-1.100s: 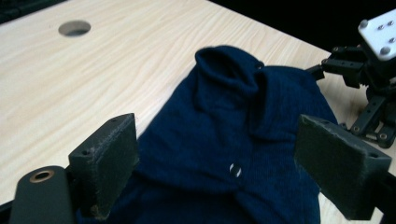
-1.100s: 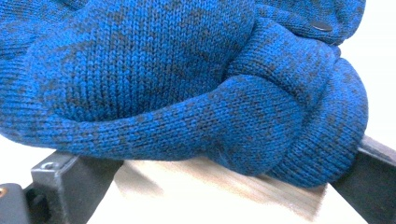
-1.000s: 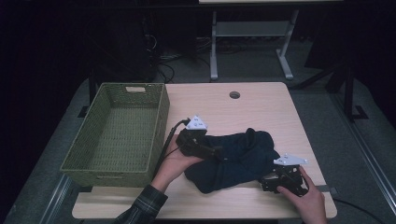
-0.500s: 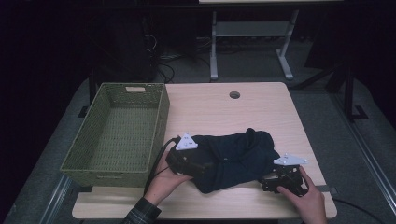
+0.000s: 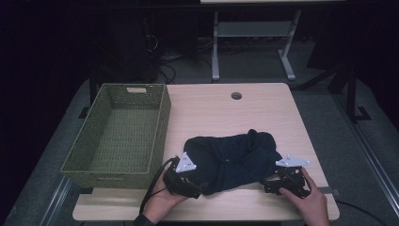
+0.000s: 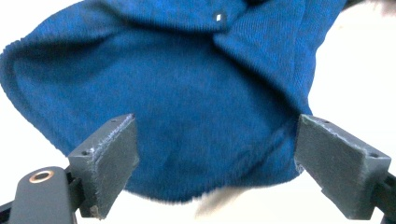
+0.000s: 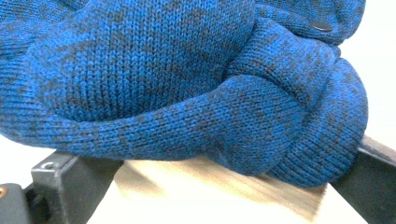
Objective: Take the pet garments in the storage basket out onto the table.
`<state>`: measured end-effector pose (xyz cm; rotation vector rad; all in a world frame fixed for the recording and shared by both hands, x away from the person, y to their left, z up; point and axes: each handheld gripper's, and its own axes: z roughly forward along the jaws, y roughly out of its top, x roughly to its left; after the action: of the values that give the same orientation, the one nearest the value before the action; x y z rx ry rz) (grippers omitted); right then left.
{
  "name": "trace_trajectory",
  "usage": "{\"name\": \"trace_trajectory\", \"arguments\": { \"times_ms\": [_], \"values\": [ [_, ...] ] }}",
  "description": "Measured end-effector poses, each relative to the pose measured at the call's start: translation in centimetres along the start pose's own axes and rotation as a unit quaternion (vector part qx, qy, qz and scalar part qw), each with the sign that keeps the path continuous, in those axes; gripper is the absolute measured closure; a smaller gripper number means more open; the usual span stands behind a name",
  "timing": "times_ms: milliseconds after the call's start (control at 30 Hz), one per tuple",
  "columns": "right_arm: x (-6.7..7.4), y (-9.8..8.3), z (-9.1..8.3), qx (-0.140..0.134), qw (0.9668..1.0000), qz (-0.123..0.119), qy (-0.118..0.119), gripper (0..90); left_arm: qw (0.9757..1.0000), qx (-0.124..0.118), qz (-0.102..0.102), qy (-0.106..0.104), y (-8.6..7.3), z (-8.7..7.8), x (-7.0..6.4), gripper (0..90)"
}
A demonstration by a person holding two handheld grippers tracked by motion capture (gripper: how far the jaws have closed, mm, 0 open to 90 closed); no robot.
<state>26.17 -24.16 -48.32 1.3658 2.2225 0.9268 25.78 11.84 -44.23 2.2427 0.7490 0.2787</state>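
From above, the dark blue knitted garment (image 5: 233, 160) lies bunched on the pale wooden table (image 5: 211, 108), beside the green woven basket (image 5: 120, 132). The left gripper (image 6: 215, 163) gapes wide at its hem. The right gripper (image 7: 205, 186) has a thick knitted fold between its parted jaws; whether they pinch it I cannot tell.

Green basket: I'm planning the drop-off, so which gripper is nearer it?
Left. The left gripper sits just off the green basket's near right corner; the right gripper is across the blue sweater.

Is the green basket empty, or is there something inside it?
Empty. The high view shows the green basket with bare woven floor; the blue sweater lies beside it on the table.
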Motion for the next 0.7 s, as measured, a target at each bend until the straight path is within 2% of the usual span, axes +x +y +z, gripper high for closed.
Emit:
{"name": "trace_trajectory", "arguments": {
  "times_ms": [267,467,700],
  "values": [
    [0.0,0.0,0.0,0.000,1.0000,0.000,0.000,0.5,0.9995,0.032,-0.004,0.008,-1.8,0.2,-0.4,13.0],
    [0.0,0.0,0.0,0.000,1.0000,-0.001,0.000,0.5,0.9990,0.042,0.004,0.016,-2.2,0.3,-0.7,12.9],
    [0.0,0.0,0.0,0.000,1.0000,-0.001,0.000,0.4,0.9981,0.058,0.001,0.022,-2.5,0.6,-0.8,12.9]
  ]
}}
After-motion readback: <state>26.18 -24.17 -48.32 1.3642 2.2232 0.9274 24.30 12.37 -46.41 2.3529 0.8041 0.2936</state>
